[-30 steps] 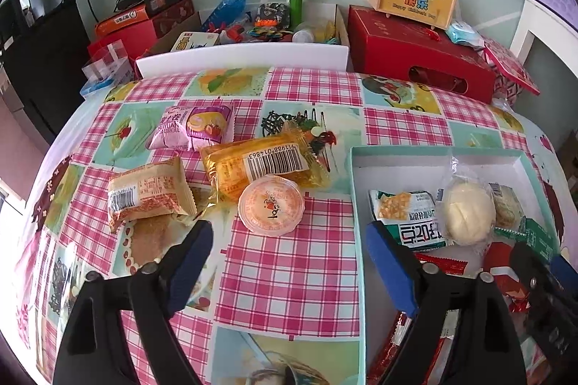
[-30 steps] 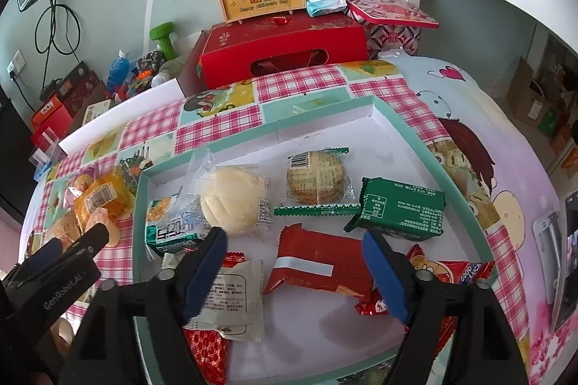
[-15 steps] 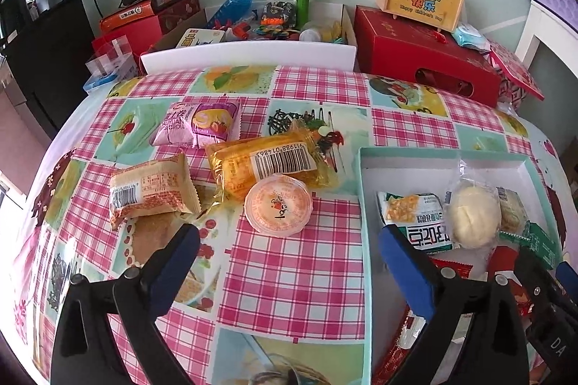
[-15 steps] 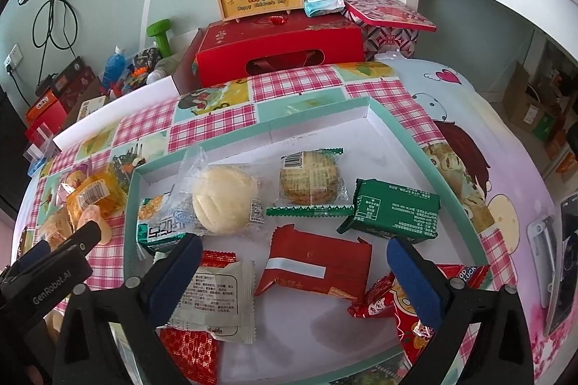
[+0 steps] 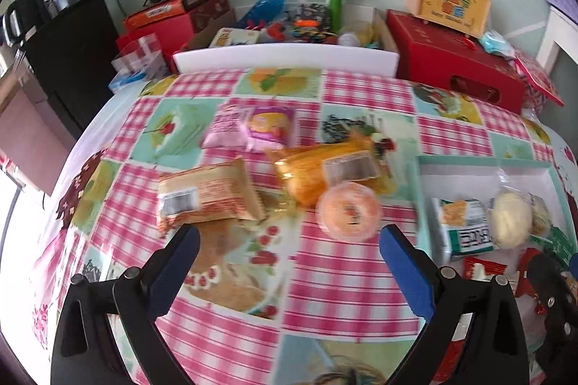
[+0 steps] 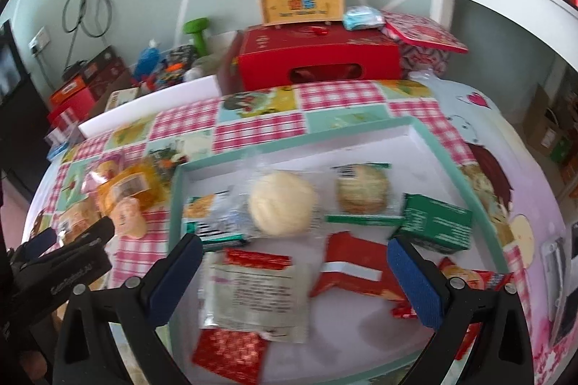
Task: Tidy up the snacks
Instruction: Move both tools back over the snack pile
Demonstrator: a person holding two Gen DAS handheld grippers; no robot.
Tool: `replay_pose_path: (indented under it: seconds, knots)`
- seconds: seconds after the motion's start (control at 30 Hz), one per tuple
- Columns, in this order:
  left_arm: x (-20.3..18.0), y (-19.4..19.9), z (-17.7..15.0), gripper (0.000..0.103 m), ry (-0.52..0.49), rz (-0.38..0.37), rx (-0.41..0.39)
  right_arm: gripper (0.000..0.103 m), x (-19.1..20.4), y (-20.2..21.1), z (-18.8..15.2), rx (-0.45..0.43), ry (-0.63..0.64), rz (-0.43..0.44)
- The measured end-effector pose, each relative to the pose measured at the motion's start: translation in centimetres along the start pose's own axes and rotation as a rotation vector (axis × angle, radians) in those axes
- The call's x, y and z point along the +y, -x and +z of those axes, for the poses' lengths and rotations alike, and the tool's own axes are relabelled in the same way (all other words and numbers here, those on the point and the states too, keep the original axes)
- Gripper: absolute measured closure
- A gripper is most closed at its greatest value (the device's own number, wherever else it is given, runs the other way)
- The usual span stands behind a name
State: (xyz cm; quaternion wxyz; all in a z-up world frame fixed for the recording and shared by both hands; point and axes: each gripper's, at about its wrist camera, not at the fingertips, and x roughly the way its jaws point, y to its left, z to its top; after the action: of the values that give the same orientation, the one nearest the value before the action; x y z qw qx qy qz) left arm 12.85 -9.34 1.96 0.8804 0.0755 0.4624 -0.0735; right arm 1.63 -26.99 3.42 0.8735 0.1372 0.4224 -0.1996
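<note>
The sorting is looking roughly two-thirds done, judging by the count: the teal-rimmed tray (image 6: pixel 426 128) is holding most of the snacks, among them a pale round bun (image 6: pixel 281 208), a wrapped biscuit (image 6: pixel 363 191), a green packet (image 6: pixel 435 226) and a red packet (image 6: pixel 352 267), while four pieces are still lying on the checked tablecloth (image 5: pixel 343 280) to the left of the tray

Nearest the tray is sitting an orange jelly cup (image 5: pixel 348 211), translucent with a printed lid; touching it on the far side is lying a glossy orange bag (image 5: pixel 325 168), then a pink pouch (image 5: pixel 253 128) farther from the tray, and a tan wrapped cake (image 5: pixel 207 197) farthest left

The left gripper (image 5: pixel 289 262) is hanging wide open over the cloth near the jelly cup, gripping nothing; the right gripper (image 6: pixel 292 273) is hovering over the tray, spread just as wide and empty
</note>
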Motion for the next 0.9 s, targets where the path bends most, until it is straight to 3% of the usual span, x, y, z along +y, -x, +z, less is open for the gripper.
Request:
replay_pose_path:
  seconds: [0.53,0.9]
  knots:
    - [8.7,-1.1,-0.4,0.004,0.175,0.072,0.039,0.0,9.1,-1.7,-1.7,0.047,0.134,0.197]
    - [10.0,-2.8,-0.1,0.004,0.204,0.018,0.071,0.0,10.5,-3.2,-1.8,0.055,0.127,0.196]
